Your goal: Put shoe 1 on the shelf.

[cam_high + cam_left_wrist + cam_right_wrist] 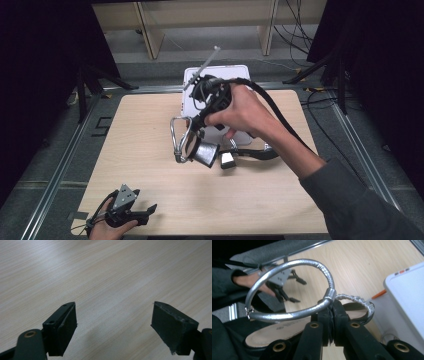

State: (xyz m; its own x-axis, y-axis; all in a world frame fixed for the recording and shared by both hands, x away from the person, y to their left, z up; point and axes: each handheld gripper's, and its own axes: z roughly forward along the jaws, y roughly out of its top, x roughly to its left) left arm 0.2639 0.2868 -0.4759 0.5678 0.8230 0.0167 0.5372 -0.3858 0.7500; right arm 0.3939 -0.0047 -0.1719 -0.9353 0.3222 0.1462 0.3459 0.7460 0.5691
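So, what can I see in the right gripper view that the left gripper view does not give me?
In the right gripper view, the right gripper is shut on the silver strap of a sandal, beside a white box; the left gripper sits farther off in a hand. In the left gripper view, the left gripper's own jaws stand wide apart with nothing between them, low over bare wood. Both views show the wooden table.

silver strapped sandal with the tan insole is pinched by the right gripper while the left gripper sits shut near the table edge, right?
Not quite: the left gripper is open, not shut. The left gripper view shows its two black jaws standing wide apart over the bare light wooden table. The rest holds: the right gripper pinches the silver strapped sandal with the tan insole.
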